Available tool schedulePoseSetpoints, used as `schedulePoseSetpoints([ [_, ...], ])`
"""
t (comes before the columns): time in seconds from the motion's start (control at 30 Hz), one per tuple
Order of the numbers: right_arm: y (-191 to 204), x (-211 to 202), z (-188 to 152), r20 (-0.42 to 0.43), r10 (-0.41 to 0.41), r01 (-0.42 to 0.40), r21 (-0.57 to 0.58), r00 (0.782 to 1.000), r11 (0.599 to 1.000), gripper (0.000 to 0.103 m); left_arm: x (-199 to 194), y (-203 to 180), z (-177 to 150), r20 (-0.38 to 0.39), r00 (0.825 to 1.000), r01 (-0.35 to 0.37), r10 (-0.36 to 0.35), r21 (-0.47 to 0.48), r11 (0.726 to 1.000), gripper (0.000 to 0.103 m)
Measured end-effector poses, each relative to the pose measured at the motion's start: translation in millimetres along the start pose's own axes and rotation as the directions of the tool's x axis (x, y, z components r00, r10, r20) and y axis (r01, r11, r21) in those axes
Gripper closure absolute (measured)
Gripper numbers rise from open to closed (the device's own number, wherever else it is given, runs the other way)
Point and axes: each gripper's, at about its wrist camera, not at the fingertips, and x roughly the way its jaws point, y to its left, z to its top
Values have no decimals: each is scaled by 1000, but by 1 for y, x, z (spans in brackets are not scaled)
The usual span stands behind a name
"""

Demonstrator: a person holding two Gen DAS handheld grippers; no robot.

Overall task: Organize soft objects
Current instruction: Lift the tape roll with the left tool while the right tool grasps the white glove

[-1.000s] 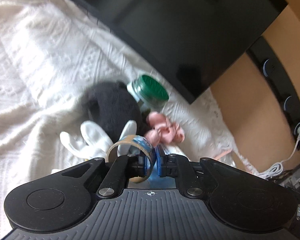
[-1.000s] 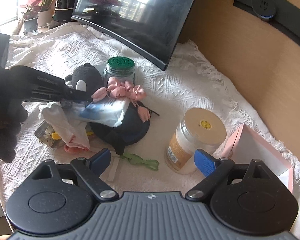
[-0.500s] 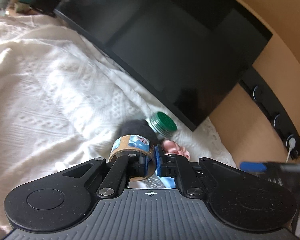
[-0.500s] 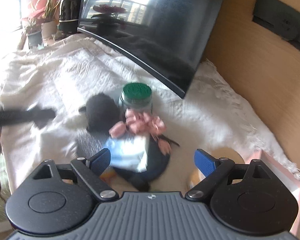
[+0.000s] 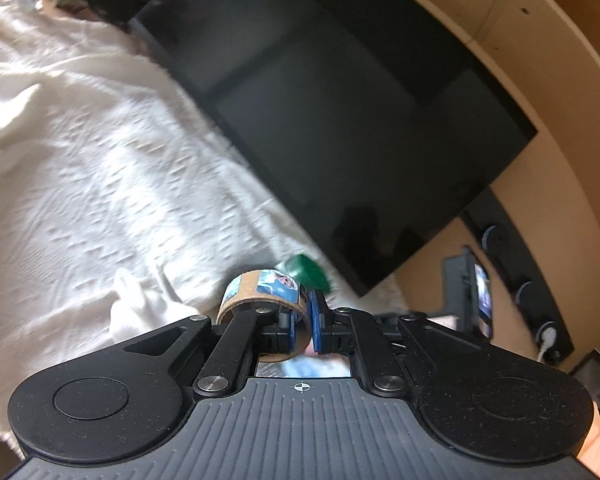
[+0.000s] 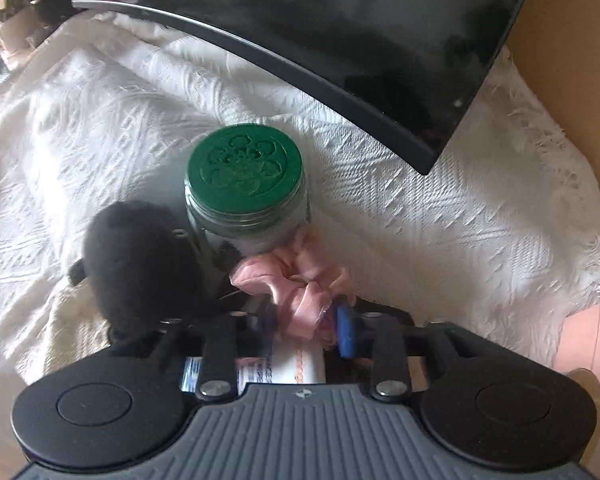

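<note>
The left gripper (image 5: pixel 305 320) is clenched on the wall of a cardboard tape ring (image 5: pixel 260 292), one finger inside the ring and one outside, holding it above the white blanket (image 5: pixel 100 184). In the left wrist view the ring sits at 12 o'clock of the gripper body, with the green lid (image 5: pixel 306 272) of a jar just behind it at 1 o'clock and the dark screen (image 5: pixel 340 120) filling the upper right. The right gripper (image 6: pixel 306 326) has just been closing; its blue fingers (image 6: pixel 346 334) now stand on either side of a pink scrunchie (image 6: pixel 300 292), which lies bunched between them, and they appear to press it. In the right wrist view the scrunchie touches the base of the glass jar (image 6: pixel 244 200) at 12 o'clock. A black fuzzy object (image 6: pixel 140 260) lies at 10 o'clock, touching the jar. A printed packet (image 6: pixel 296 364) shows directly beneath the scrunchie. A pink box (image 6: pixel 588 340) edge appears at 3 o'clock.
</note>
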Motion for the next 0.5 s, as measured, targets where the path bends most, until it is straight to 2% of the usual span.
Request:
schedulePoseSetpoints([
  [0.03,-2,-11,-1,22,13,-12,-17,1000,1000,84,2,-5,3,-2,1000,9,-9,7,1000,94],
  [0.2,-15,-71,-17,107,99,-91,-72,989,993,83,19,-39,13,-44,996,82,-79,71,994,95],
  [0.27,-16,-83,-28,134,102,-89,-102,986,991,76,26,-54,16,-61,994,97,-91,108,989,95],
  [0.3,-16,-87,-34,145,94,-78,-113,985,991,65,30,-60,18,-71,993,102,-94,121,987,95],
  [0.33,-15,-89,-42,158,84,-64,-127,984,990,50,33,-64,20,-78,993,103,-93,133,986,95],
  [0.4,-10,-95,-60,198,74,-43,-156,977,987,32,34,-71,26,-85,992,106,-94,150,983,95],
  [0.43,-6,-99,-66,211,89,-54,-170,973,984,32,33,-73,29,-87,991,116,-103,153,981,95],
  [0.5,6,-110,-80,216,170,-125,-210,961,970,32,29,-77,34,-90,988,137,-124,150,979,95],
])
